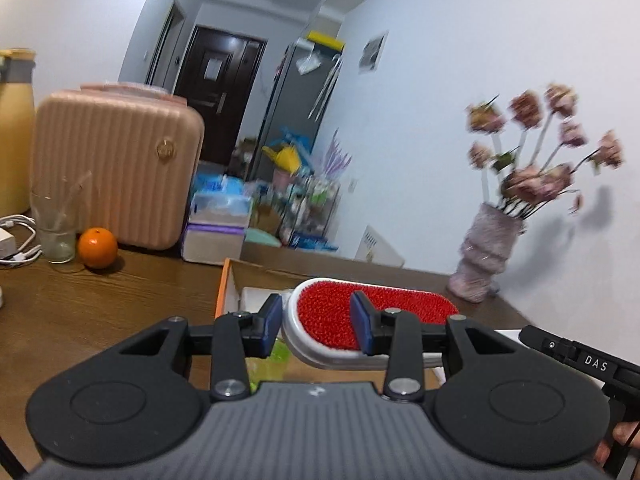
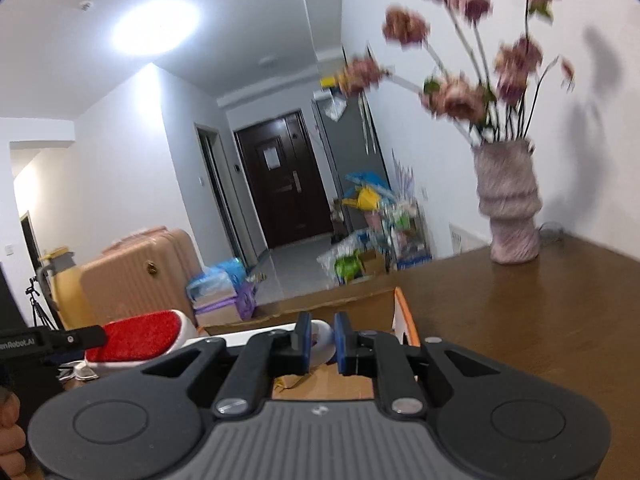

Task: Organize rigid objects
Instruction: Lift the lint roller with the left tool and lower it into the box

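My left gripper [image 1: 318, 316] is shut on the near end of a white lint brush [image 1: 384, 312] with a red pad; the brush sticks out to the right, above an open cardboard box [image 1: 226, 284] with an orange rim. In the right wrist view the same brush [image 2: 140, 338] shows at the lower left, and the box's orange corner [image 2: 402, 310] lies just beyond my fingers. My right gripper [image 2: 323, 338] is shut on a small white object [image 2: 322, 334] that I cannot identify, held over the box. The right gripper's black body [image 1: 580, 360] shows at the left view's right edge.
On the wooden table [image 1: 100, 312] stand a pink vase of flowers [image 1: 480, 264] [image 2: 512, 216] at the right, and a pink suitcase [image 1: 116, 168], an orange [image 1: 97, 248], a glass [image 1: 56, 224], a yellow bottle [image 1: 14, 132] and white cables [image 1: 16, 248] at the left.
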Available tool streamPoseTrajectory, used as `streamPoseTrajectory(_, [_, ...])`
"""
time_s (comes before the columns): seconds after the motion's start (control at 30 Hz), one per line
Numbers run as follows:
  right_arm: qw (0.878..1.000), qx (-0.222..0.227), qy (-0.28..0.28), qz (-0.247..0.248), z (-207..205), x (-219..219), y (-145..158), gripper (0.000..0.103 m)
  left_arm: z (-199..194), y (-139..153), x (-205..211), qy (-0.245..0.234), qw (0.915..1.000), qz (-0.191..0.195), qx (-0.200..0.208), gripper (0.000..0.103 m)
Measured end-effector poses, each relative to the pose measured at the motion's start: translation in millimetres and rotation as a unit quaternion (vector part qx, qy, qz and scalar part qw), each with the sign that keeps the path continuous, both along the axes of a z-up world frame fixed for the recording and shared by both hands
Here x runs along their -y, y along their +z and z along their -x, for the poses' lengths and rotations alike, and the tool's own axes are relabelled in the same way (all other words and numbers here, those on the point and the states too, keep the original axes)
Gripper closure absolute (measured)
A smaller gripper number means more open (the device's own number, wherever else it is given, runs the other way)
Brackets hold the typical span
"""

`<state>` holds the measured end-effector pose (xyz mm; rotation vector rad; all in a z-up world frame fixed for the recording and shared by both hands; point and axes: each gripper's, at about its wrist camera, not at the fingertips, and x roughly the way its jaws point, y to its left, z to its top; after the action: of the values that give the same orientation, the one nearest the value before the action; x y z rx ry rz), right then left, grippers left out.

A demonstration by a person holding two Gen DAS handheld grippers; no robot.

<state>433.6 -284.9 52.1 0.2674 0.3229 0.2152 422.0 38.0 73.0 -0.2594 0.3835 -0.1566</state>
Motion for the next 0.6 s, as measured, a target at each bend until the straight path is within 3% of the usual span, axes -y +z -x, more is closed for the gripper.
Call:
streamPoseTrajectory(0.23, [0.998, -0.07, 0.001, -0.006, -80, -4, -40, 0.091, -78, -33, -1, 0.006, 0.9986, -0.02, -0.049, 0.065])
streamPoseTrajectory(0.43, [0.995, -0.099, 0.005, 0.011, -91, -3, -55, 0.091, -88, -59, -1, -0.01, 0.9962, -0.026, -0.082, 0.065])
streamPoseTrajectory(0.6, [0.991, -0.113, 0.018, 0.069, -84, -13, -58, 0.091, -83, -68, 8, -0.028, 0.9915, -0.059, -0.112, 0.06])
